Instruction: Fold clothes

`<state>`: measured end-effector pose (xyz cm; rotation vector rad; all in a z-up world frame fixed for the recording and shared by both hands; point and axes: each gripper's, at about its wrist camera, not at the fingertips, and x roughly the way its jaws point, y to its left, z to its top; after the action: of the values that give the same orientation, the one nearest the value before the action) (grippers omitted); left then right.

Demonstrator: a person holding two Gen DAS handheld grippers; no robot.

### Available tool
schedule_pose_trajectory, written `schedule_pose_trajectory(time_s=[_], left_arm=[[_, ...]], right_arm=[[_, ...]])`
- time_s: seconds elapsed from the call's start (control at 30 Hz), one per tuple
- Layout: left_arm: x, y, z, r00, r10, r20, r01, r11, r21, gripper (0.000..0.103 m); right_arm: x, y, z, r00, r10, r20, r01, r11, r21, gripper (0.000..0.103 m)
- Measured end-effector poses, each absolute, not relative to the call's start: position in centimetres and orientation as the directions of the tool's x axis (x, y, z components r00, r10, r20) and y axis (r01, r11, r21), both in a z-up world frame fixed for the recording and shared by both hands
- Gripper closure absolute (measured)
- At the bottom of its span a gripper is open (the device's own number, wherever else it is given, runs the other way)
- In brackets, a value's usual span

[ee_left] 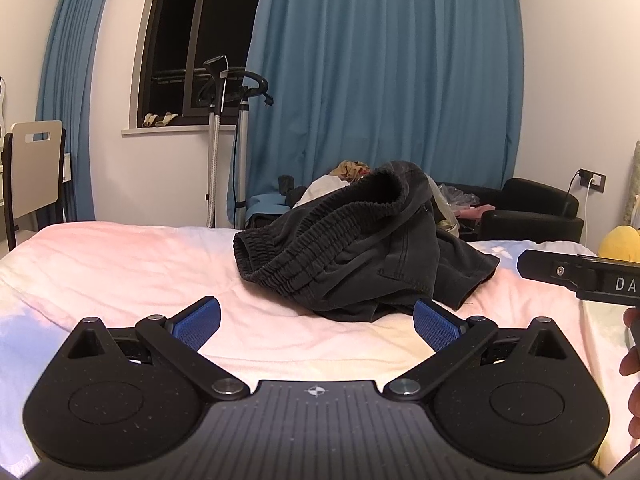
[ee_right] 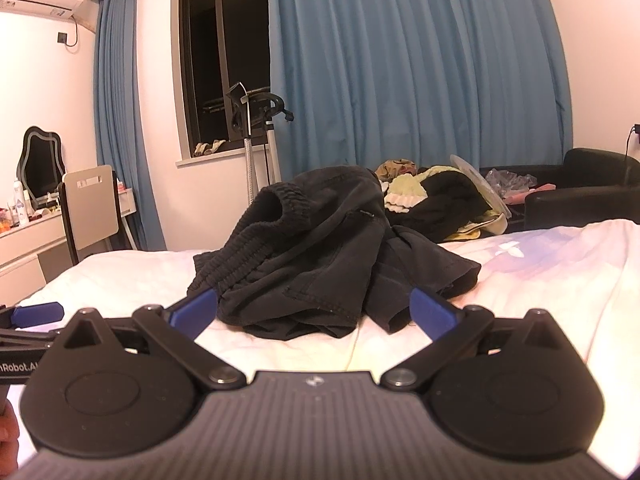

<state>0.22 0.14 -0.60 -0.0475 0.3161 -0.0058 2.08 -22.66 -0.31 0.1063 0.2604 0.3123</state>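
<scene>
A pair of black shorts (ee_left: 360, 248) with an elastic waistband lies crumpled in a heap on the bed's pale sheet (ee_left: 120, 264). My left gripper (ee_left: 316, 320) stands open just short of the heap, its blue pads (ee_left: 200, 320) wide apart with nothing between them. In the right wrist view the same shorts (ee_right: 312, 256) lie straight ahead. My right gripper (ee_right: 316, 312) is open too, and its blue fingertips (ee_right: 428, 312) sit at the near hem of the heap without pressing on it. The right gripper's black body shows at the right edge of the left wrist view.
Beyond the bed lies a pile of other clothes (ee_right: 432, 196) and a black armchair (ee_right: 584, 188). A garment steamer stand (ee_left: 224, 140) is by the window, blue curtains (ee_left: 384, 72) behind. A chair (ee_left: 32, 172) and dresser (ee_right: 28, 240) are at the left. A yellow plush (ee_left: 620, 244) sits at the right.
</scene>
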Motion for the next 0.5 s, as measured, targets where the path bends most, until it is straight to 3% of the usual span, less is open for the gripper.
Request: schedule_pose_trajectory(time_s=[0.5], left_arm=[[0.57, -0.27, -0.58, 0.941, -0.007, -0.338, -0.006, 0.999, -0.037, 0.000]], right_arm=[[2.34, -22.79, -0.39, 0.914, 0.313, -0.260, -0.282, 0.948, 0.149, 0.000]])
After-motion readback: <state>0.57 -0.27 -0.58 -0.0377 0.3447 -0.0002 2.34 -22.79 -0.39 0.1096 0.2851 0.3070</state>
